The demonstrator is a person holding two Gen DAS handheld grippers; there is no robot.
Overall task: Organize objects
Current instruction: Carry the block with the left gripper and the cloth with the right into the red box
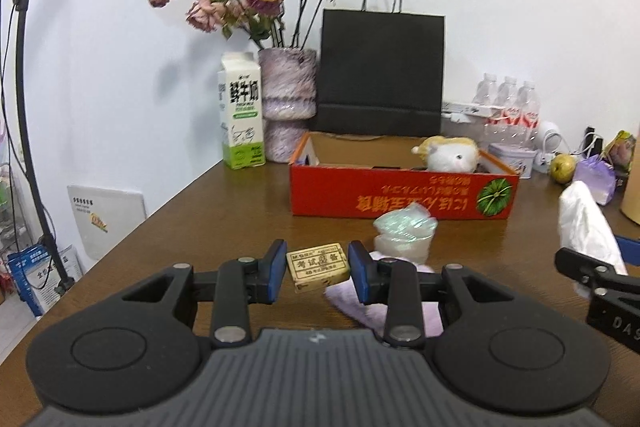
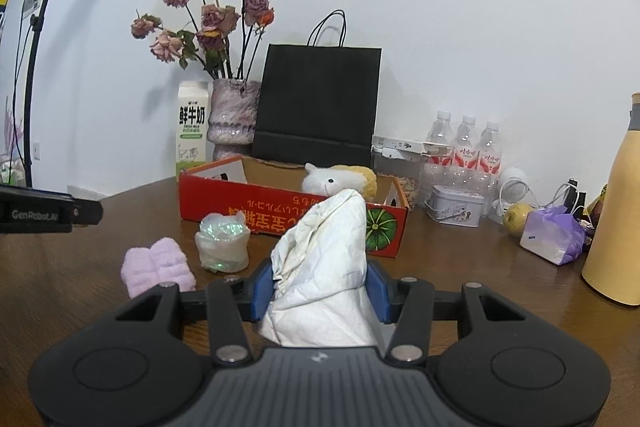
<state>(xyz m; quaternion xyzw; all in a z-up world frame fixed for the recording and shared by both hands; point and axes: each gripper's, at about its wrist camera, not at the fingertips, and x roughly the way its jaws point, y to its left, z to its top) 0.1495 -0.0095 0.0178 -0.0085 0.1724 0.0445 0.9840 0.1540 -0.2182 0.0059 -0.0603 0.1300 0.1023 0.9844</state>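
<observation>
A lived-in home corner: dried pink roses in a mottled vase (image 1: 287, 95), a green-and-white milk carton (image 1: 241, 111) and bottled water (image 2: 464, 143) crowd a brown wooden counter (image 1: 224, 211).

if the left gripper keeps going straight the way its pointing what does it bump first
Probably the red box: the left gripper, shut on the small eraser, aims at its near wall. The wrapped bundle sits just right of that line.

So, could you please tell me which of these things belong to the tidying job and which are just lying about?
Job:
- eraser in left gripper
- white crumpled bag in right gripper
- red box
- plush toy
- lilac towel
- iridescent wrapped bundle

Lying about:
- milk carton
- vase
- black paper bag
- water bottles
</observation>
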